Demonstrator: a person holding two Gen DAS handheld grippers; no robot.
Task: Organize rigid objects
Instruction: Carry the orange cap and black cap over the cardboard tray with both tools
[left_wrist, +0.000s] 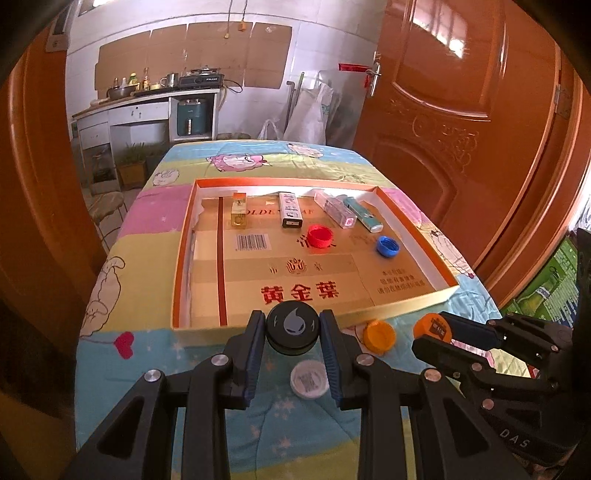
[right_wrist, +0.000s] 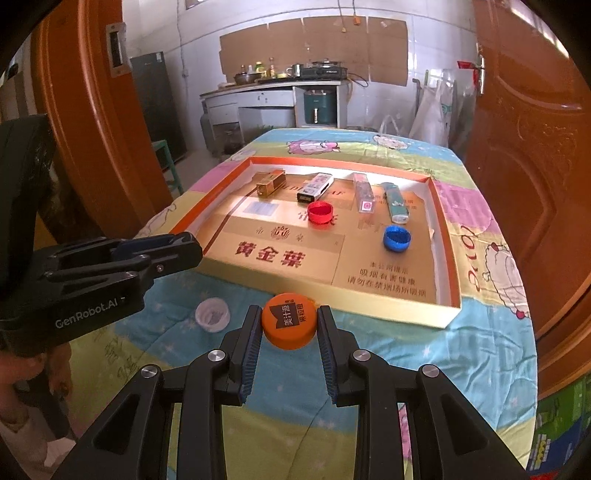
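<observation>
A shallow cardboard tray (left_wrist: 413, 299) with orange inner walls sits on a table covered by a cartoon-print cloth (left_wrist: 155, 354). Along the tray's far side four small items lie in a row: a clear amber bottle (left_wrist: 238, 211) at the left, then a dark printed box (left_wrist: 290, 209), a clear plastic case (left_wrist: 338, 212) and a teal tube (left_wrist: 364, 214) at the right. Nearer the middle of the tray, a red cap (left_wrist: 320, 236) sits open side up, and a blue cap (left_wrist: 388, 246) lies to its right, well apart from it. The front half of the tray floor is bare printed card.

The left gripper (left_wrist: 292, 330) pinches a black cap (left_wrist: 292, 326) with a grey drop mark between its blue-edged pads, just in front of the tray's near wall. Below it, a white cap (left_wrist: 309, 380) lies on the cloth.

The right gripper (right_wrist: 289, 326) clamps an orange cap (right_wrist: 289, 325) with a dark printed label on top, also just short of the tray's near wall. In the left wrist view another orange cap (left_wrist: 378, 336) rests on the cloth between the two grippers, outside the tray.

In the right wrist view a person's hand (right_wrist: 55, 369) shows at the lower left, under the left gripper's body.
</observation>
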